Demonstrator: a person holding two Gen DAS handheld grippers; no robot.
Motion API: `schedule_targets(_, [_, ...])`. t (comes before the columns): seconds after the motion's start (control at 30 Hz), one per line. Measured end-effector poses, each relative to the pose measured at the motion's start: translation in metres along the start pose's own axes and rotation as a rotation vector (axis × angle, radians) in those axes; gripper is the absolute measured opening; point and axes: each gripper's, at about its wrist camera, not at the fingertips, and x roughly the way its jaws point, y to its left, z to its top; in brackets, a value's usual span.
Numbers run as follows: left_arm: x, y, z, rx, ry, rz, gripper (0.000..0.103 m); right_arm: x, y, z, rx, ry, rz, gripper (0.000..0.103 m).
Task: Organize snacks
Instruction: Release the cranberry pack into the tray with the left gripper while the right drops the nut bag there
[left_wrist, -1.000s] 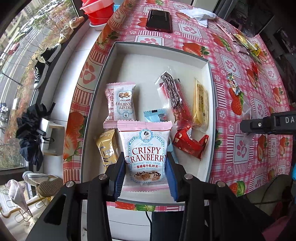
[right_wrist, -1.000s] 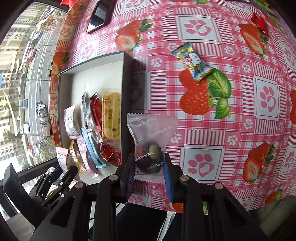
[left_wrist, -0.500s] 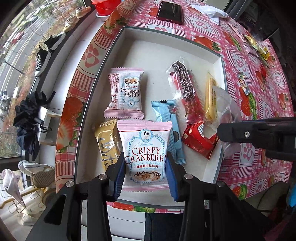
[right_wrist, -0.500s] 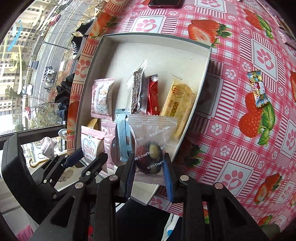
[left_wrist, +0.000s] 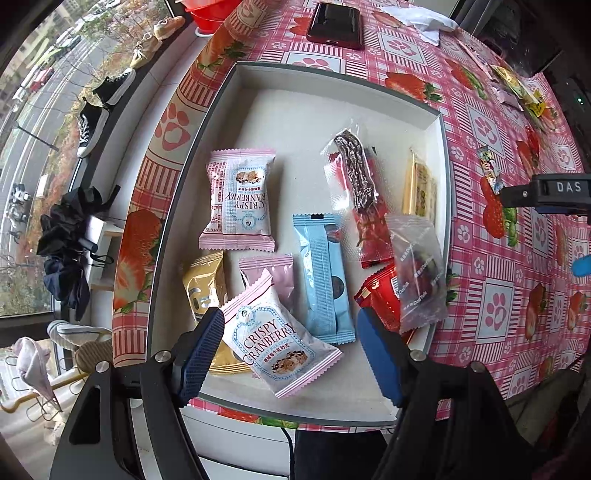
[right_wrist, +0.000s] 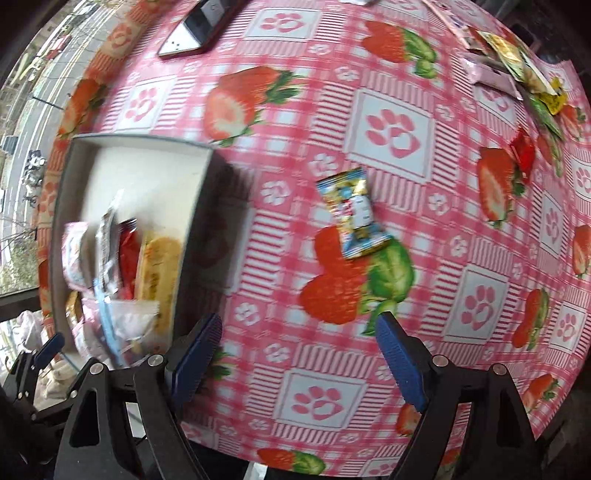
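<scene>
A shallow white tray (left_wrist: 441, 155) on the strawberry tablecloth holds several snack packets. My left gripper (left_wrist: 291, 354) is open above its near end; a Crispy Cranberry packet (left_wrist: 280, 343) lies tilted between the fingers, free of them. A second Crispy Cranberry packet (left_wrist: 238, 199) lies farther in. A clear DodTalk packet (left_wrist: 417, 273) rests at the tray's right wall on a red packet (left_wrist: 380, 299). My right gripper (right_wrist: 299, 354) is open and empty over the cloth, right of the tray (right_wrist: 192, 225). A blue-gold candy packet (right_wrist: 352, 212) lies ahead of it.
A dark phone (left_wrist: 336, 24) lies beyond the tray. Several loose snacks (right_wrist: 509, 62) sit at the table's far right, with a red candy (right_wrist: 522, 155) nearer. The table's left edge drops to a window ledge with shoes (left_wrist: 107, 96). The right gripper's body (left_wrist: 550, 192) shows right of the tray.
Both grippers opened. The left let its Crispy Cranberry packet drop into the tray's near end; the right dropped the clear DodTalk packet at the tray's right wall and swung right over the cloth.
</scene>
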Motion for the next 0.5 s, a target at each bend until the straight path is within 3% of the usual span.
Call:
schedule_targets(0.1, [-0.006, -0.016, 0.003, 0.001, 0.0, 0.018, 0.078, 0.016, -0.024, 0.018, 0.026, 0.01, -0.013, 0.086])
schedule_targets(0.3, [-0.007, -0.046, 0.007, -0.013, 0.031, 0.041, 0.078, 0.042, -0.039, 0.052, -0.063, 0.025, 0.017, 0.086])
schedule_targets(0.37, [-0.007, -0.057, 0.009, -0.017, 0.04, 0.042, 0.078, 0.034, -0.06, 0.067, -0.076, -0.046, -0.112, 0.087])
schedule_targets(0.43, [-0.007, -0.07, 0.009, -0.013, 0.047, 0.044, 0.078, 0.019, -0.093, 0.082, -0.022, -0.148, -0.392, 0.087])
schedule_targets(0.47, [-0.007, -0.077, 0.01, -0.006, 0.048, 0.045, 0.078, 0.01, -0.114, 0.087, 0.027, -0.18, -0.447, 0.087])
schedule_targets(0.5, [-0.007, -0.084, 0.01, 0.003, 0.049, 0.046, 0.078, 0.002, -0.135, 0.089, 0.089, -0.204, -0.395, 0.087])
